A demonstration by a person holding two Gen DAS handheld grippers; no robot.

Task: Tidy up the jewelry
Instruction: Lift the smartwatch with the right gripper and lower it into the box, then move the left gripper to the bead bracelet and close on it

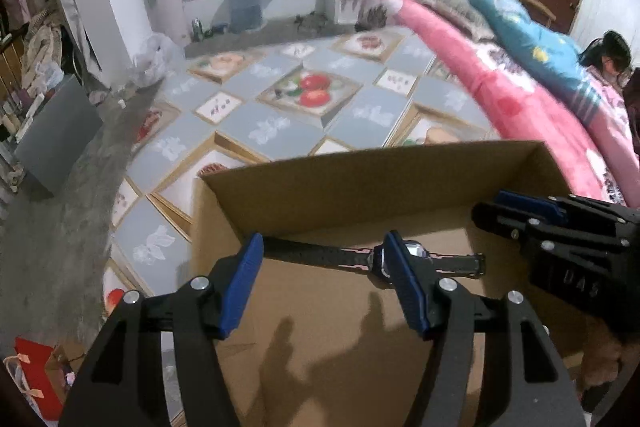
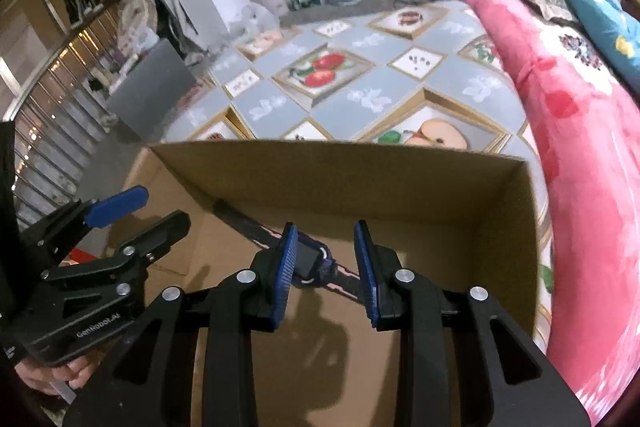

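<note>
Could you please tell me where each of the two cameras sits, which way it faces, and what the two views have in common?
Left wrist: sits on the left gripper, looking forward and down into the cardboard box; its own blue-padded fingers show, open, the right gripper entering from the right.
Right wrist: sits on the right gripper, looking down into the box from the other side; its fingers show, the left gripper at left with a hand below.
Shared: the box, the watch lying in it, the patterned mat, the pink quilt.
</note>
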